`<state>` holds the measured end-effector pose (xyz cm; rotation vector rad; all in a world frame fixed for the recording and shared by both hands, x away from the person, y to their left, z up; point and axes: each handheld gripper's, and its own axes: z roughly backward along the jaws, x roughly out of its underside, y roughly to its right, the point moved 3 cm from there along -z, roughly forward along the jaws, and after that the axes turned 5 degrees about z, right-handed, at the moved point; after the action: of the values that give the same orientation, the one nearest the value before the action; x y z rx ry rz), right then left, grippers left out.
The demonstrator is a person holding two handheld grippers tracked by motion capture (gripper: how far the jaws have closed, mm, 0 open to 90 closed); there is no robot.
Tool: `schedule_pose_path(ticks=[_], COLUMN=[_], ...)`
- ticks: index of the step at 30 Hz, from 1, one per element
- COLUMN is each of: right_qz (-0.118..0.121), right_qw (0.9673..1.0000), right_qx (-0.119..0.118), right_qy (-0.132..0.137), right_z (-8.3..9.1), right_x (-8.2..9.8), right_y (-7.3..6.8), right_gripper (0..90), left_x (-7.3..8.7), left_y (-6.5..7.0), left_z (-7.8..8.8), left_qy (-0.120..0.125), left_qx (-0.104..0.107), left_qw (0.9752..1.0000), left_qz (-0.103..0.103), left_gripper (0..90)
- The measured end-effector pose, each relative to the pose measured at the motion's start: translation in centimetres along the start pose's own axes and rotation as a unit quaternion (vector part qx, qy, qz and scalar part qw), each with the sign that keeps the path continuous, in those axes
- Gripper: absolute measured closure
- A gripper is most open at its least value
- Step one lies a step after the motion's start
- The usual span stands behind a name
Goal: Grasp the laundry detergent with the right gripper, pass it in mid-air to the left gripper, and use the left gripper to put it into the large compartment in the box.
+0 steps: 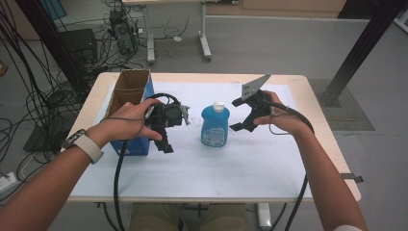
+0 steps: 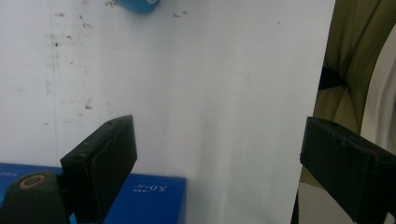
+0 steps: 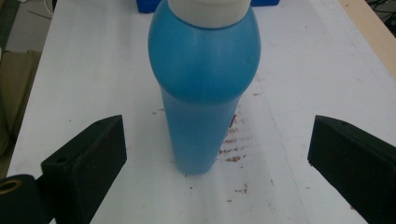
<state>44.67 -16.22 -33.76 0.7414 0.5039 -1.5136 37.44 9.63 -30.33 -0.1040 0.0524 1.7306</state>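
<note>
A blue bottle (image 1: 215, 126) with a white cap stands upright near the middle of the white table mat (image 1: 207, 168). My right gripper (image 1: 239, 115) hovers just to its right, jaws open and facing it. In the right gripper view the bottle (image 3: 205, 93) stands ahead between the wide black jaws of that gripper (image 3: 217, 126), touching neither. My left gripper (image 1: 163, 137) is held left of the bottle, beside the box, pointing down toward the mat. In the left gripper view the left gripper (image 2: 217, 128) is open with nothing between its jaws, and the bottle's base (image 2: 137, 3) peeks in at the top.
An open cardboard box with blue sides (image 1: 130, 98) stands at the mat's left; its blue wall (image 2: 144, 196) lies under the left jaw. The mat's near edge (image 2: 322, 93) is close by. Cables (image 1: 33, 96) and desk legs (image 1: 204, 43) lie on the floor beyond the table.
</note>
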Motion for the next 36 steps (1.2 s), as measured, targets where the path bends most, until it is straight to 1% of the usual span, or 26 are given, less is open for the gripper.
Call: schedule_pose_path(ticks=[5,11,16,22,27,36], right_qz=[0.0,-0.001,-0.001,-0.003,-0.009,-0.01], right_qw=[0.9999,0.9999,0.9997,0.9995,0.9995,0.9996], right_qx=[-0.004,-0.005,-0.01,-0.015,-0.015,-0.014], right_qy=[-0.011,-0.013,-0.021,-0.029,-0.026,-0.021], right_z=[-0.3,-0.6,-0.9,-1.7,-1.9,-2.2], right_x=[0.2,0.3,0.5,1.0,1.6,1.8], right_y=[0.0,0.1,0.1,-0.1,-0.1,-0.3], right_gripper=[5.2,5.0,5.0,5.0,5.0,5.0], left_x=[0.1,0.1,0.1,0.2,0.2,0.1], left_y=[-0.1,-0.1,-0.1,-0.1,-0.2,-0.2], left_z=[0.0,-0.1,-0.1,-0.2,-0.2,-0.3], left_qy=[0.001,0.001,0.002,0.0,0.0,-0.001], left_qx=[0.0,0.001,0.001,0.001,0.001,0.001], left_qw=[1.0,1.0,1.0,1.0,1.0,1.0], left_qz=[0.001,0.002,0.004,0.005,0.005,0.005], left_gripper=[11.3,11.4,11.4,11.4,11.4,11.4])
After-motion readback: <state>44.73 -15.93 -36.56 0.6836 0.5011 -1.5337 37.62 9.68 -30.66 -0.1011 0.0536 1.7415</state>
